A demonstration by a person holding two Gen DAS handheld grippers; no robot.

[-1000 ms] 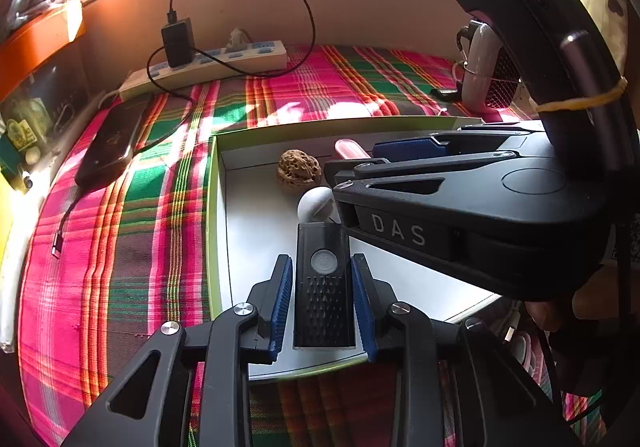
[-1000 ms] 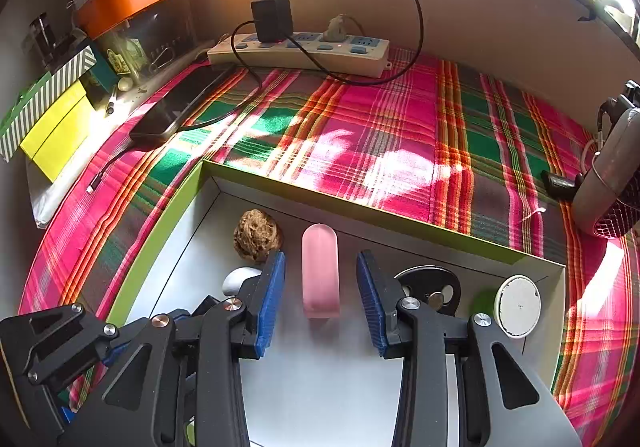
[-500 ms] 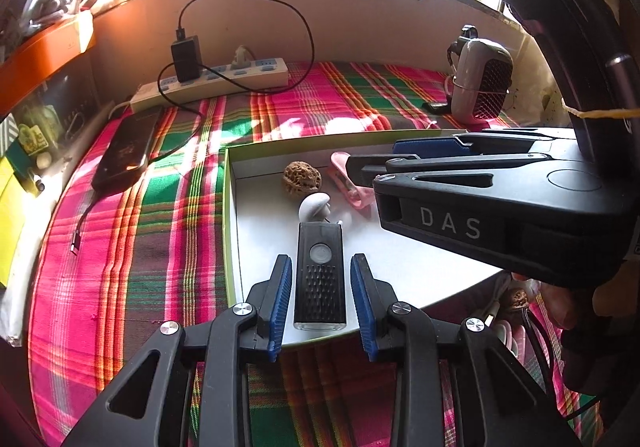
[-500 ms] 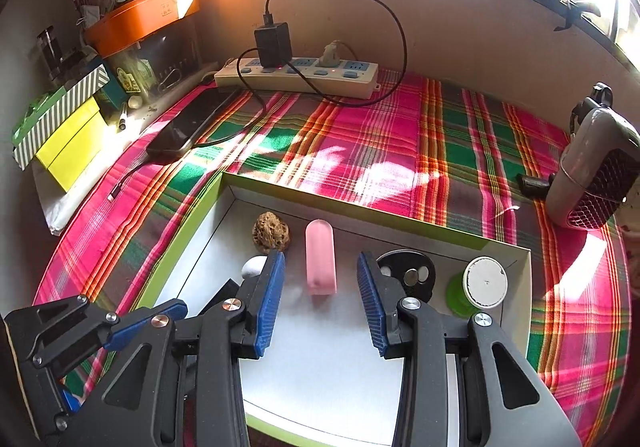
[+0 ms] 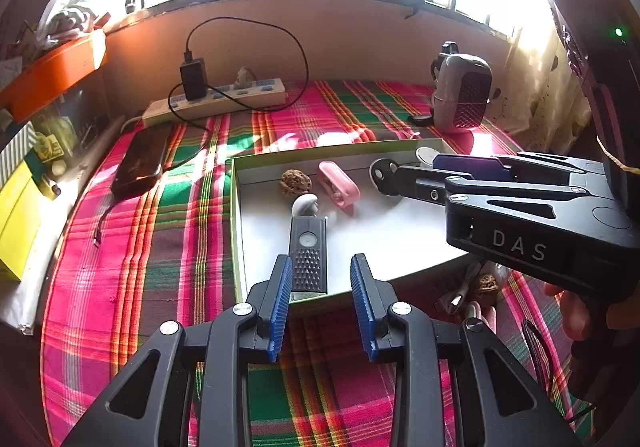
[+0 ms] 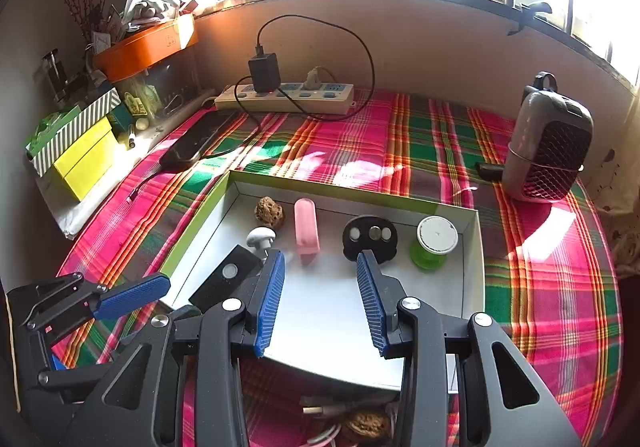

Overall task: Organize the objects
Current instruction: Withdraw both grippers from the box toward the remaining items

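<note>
A white box with a green rim (image 5: 234, 231) (image 6: 200, 215) lies on the plaid cloth. Inside lie a black remote-like device (image 5: 307, 259) (image 6: 226, 279), a white knob (image 5: 304, 205) (image 6: 261, 237), a walnut (image 5: 295, 183) (image 6: 270, 210), a pink case (image 5: 339, 183) (image 6: 306, 225), a black disc (image 6: 370, 237) and a green spool with a white top (image 6: 436, 241). My left gripper (image 5: 318, 301) is open and empty, above the box's near edge, behind the black device. My right gripper (image 6: 320, 299) is open and empty, above the box floor.
A power strip with a charger (image 6: 286, 93), a dark phone (image 5: 142, 161) and a small grey heater (image 6: 548, 151) stand around the box. Yellow and striped boxes (image 6: 80, 151) line the left. A walnut and cables (image 5: 482, 285) lie in front of the box.
Both grippers have pulled back and up from the box, away from the black device and the pink case. Both stay open.
</note>
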